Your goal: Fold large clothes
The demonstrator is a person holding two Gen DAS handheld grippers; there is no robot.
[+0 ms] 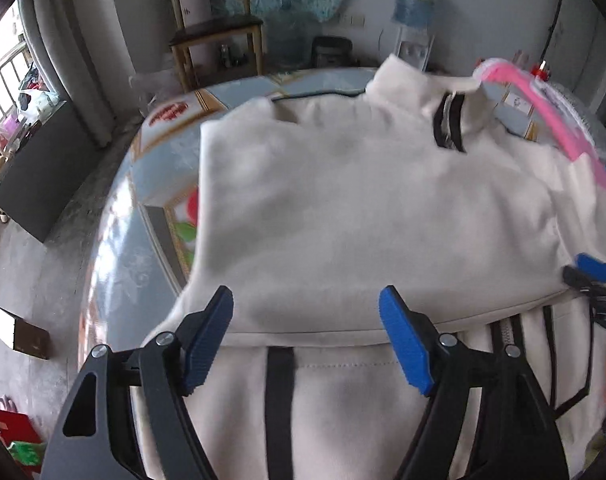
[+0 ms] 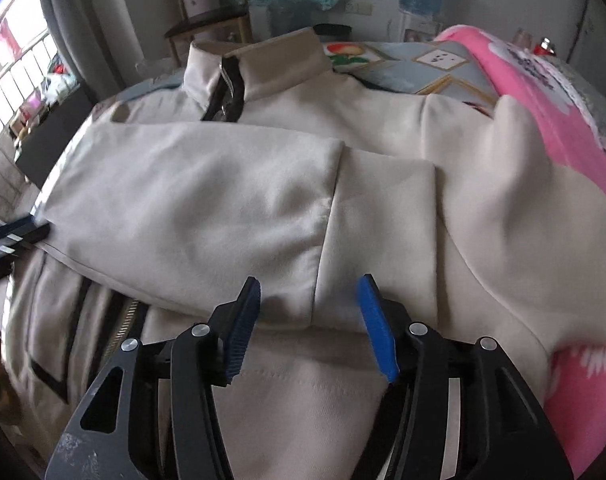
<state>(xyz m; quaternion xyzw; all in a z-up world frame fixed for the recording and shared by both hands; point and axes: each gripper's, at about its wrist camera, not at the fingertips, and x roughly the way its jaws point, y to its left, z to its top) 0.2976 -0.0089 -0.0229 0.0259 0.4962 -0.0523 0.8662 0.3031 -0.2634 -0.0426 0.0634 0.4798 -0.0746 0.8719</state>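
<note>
- A cream jacket lies spread over the table, filling most of both wrist views.
- Its collar sits at the far end, standing up, with the black-edged zip running down from it.
- A sleeve is folded across the chest, lying flat from the left side toward the middle; its cuff edge ends near the centre of the body.
- Near edge of the jacket: black trim strips and the lower zip show below the folded part.
- Left gripper hovers over the near hem, jaws wide apart, blue pads clear of the cloth, nothing between them.
- Right gripper is over the fold where the sleeve meets the body, jaws parted, blue pads not pressing on anything; the cloth lies loose beneath.
- From the left view, the right gripper's tip peeks in at the right edge, just beside the jacket's side.
- A pink cloth lies along the right side, tucked against and partly under the jacket.
- Table top is glossy pale blue with gold-framed patterns.
- Beyond the table: a wooden chair and a water dispenser against the wall.
</note>
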